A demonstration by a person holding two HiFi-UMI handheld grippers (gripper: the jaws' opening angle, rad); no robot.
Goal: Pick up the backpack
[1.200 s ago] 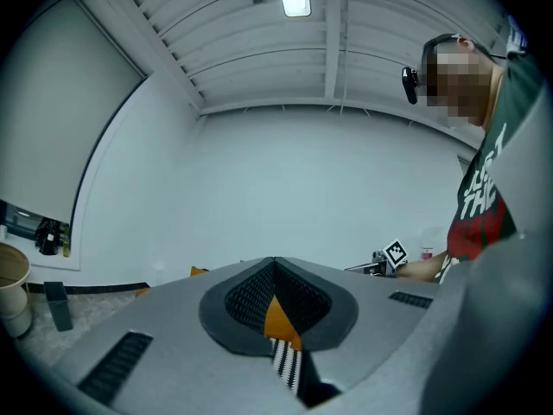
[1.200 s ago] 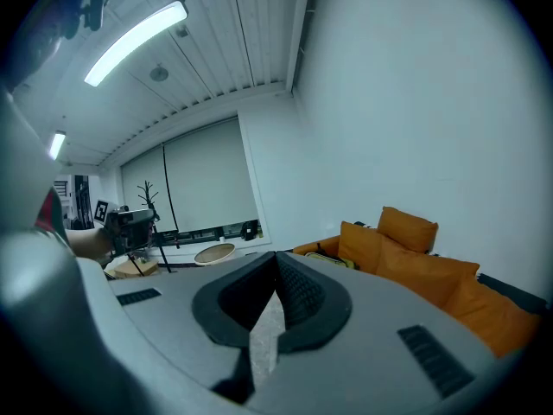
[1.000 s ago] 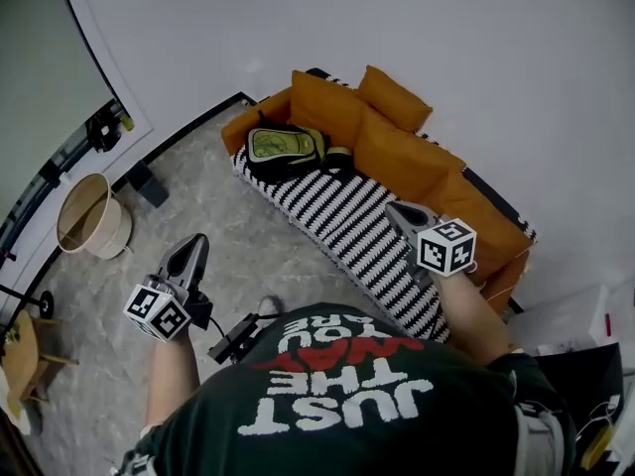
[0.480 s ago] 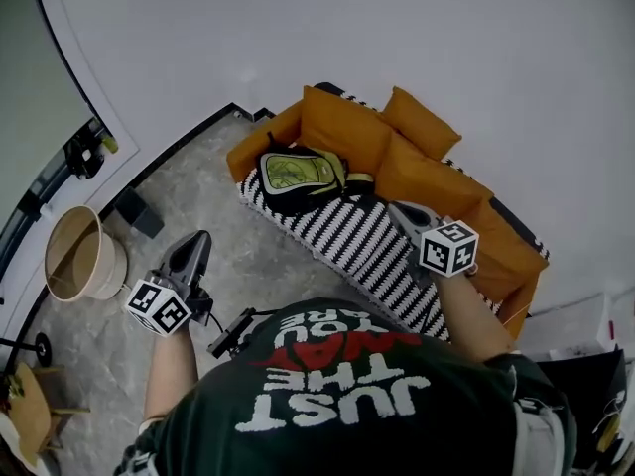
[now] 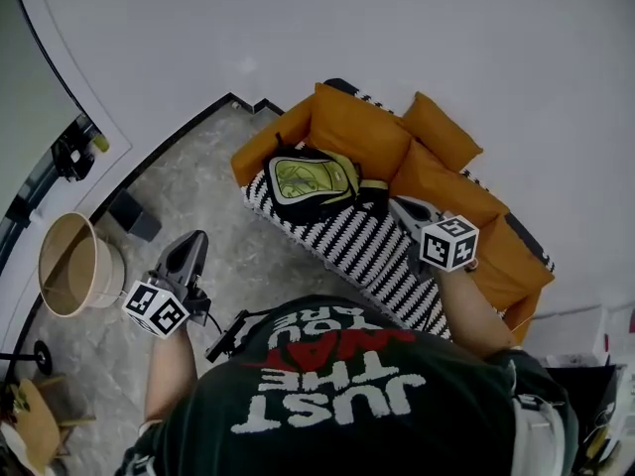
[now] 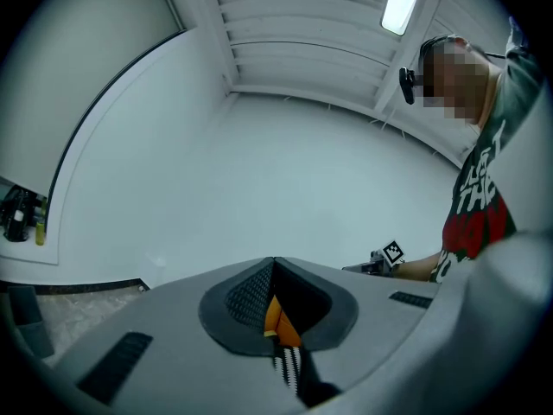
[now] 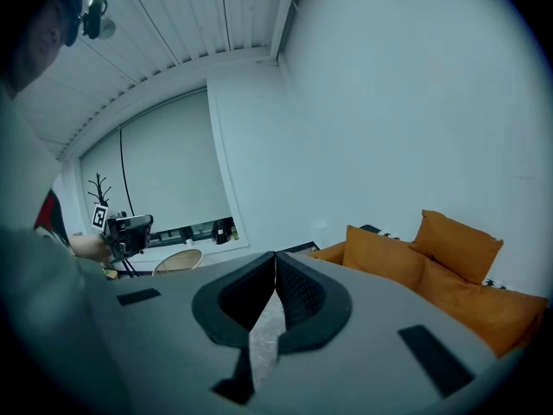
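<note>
A black backpack (image 5: 313, 181) with a yellow-green front lies on the left end of the striped sofa seat (image 5: 367, 251), leaning on the orange cushions (image 5: 357, 132). My left gripper (image 5: 190, 244) is over the floor, well short of the sofa, with its jaws shut and empty. My right gripper (image 5: 402, 206) hovers above the seat just right of the backpack, apart from it, also shut and empty. In the left gripper view the closed tips (image 6: 275, 264) leave a slit showing orange and stripes. The right gripper view shows the shut tips (image 7: 276, 258) and the cushions (image 7: 384, 253), not the backpack.
A round beige basket (image 5: 71, 264) stands on the marbled floor (image 5: 203, 181) at the left, with a dark box (image 5: 134, 216) beyond it. A curved white wall (image 5: 397, 38) backs the sofa. Gear on a stand (image 5: 71, 149) sits by the left wall.
The person has stepped towards the sofa, carrying both grippers along. The backpack and sofa now sit nearer the middle of the head view. Both jaws stayed shut.
</note>
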